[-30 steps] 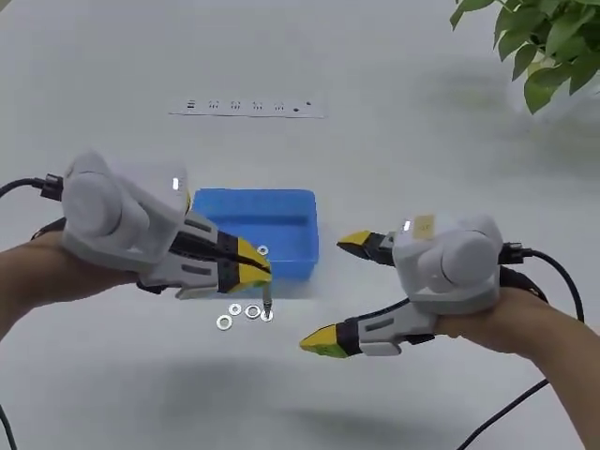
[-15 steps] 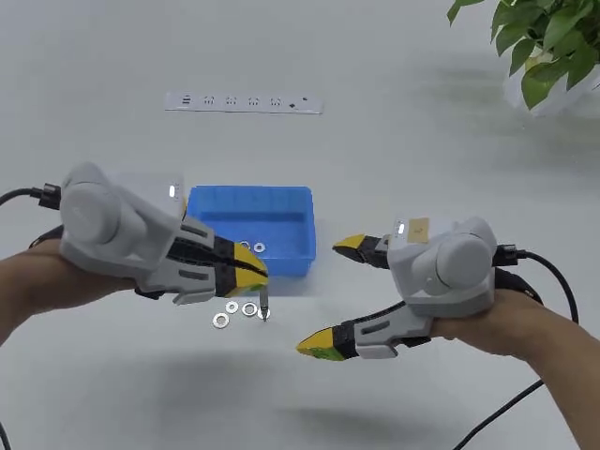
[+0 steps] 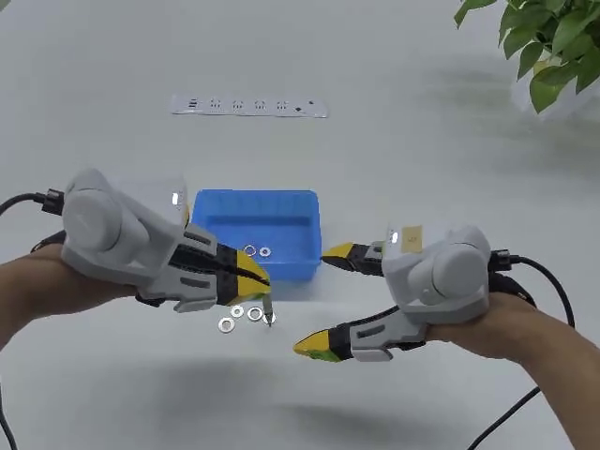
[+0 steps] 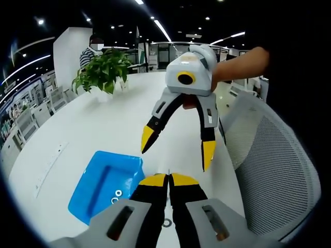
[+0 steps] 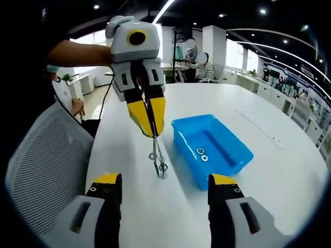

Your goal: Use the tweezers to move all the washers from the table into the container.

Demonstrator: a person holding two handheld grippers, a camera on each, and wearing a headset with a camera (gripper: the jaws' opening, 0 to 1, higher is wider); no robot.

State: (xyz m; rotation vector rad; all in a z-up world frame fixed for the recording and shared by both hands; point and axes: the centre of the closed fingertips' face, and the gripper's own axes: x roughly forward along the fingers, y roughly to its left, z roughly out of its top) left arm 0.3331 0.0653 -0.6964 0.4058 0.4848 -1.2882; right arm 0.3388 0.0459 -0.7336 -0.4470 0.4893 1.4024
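Between the blue container (image 3: 255,202) and the tabletop's (image 3: 422,141) near edge lie loose washers (image 3: 226,325). Seen from the right gripper view, the left gripper (image 5: 150,129) clamps the tweezers (image 5: 156,155), tips on one washer; the head view half hides them. Beside it the right gripper (image 3: 317,300) holds its jaws wide apart. Washers and tweezers sit as a second ago.

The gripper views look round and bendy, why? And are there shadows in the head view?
Both gripper views: fisheye lenses curve the white table and ceiling light strips. Head view: even light, soft grey shadows below the left gripper and right gripper; small silver washers look sharp.
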